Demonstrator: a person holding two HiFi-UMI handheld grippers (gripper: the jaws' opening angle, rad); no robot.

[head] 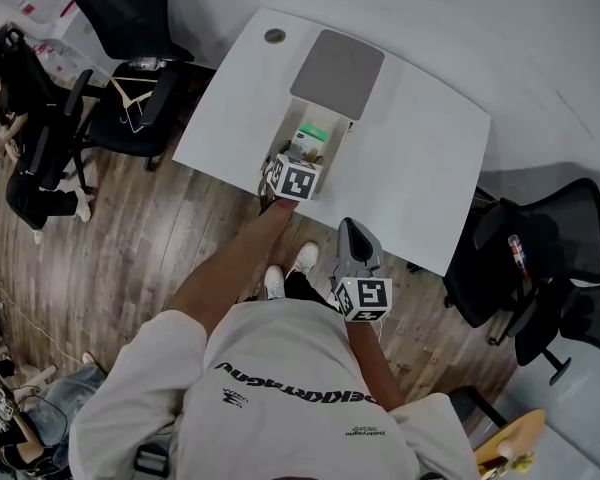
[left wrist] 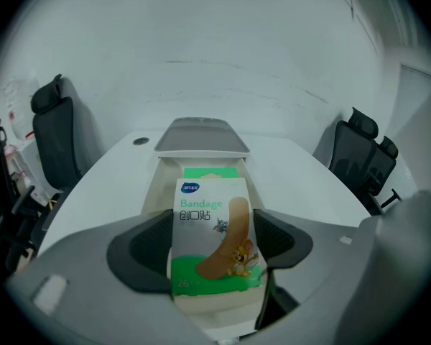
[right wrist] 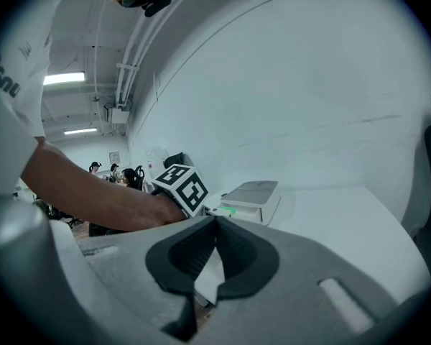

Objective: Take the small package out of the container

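- My left gripper (left wrist: 214,246) has the small package (left wrist: 214,236), a bandage pack, upright between its fingers (left wrist: 147,254).
- The fingers stand wide apart, as wide as the pack is, and both pads press on its side edges, so I judge the grip made.
- The pack sits over the near end of the container (left wrist: 158,189), right at its front wall. I cannot tell whether its bottom edge has cleared the rim.
- Behind it, deeper in the container, a second green pack (left wrist: 210,172) lies untouched, and the grey lid (left wrist: 201,136) stands open at the far end.
- So the reach and the grasp look done. What is left is to lift the pack clear of the container and set it down on the table (head: 430,168) beside it.
- My right gripper (right wrist: 215,225) is well back from the container, off the table's near edge, its fingers closed together with nothing between them.
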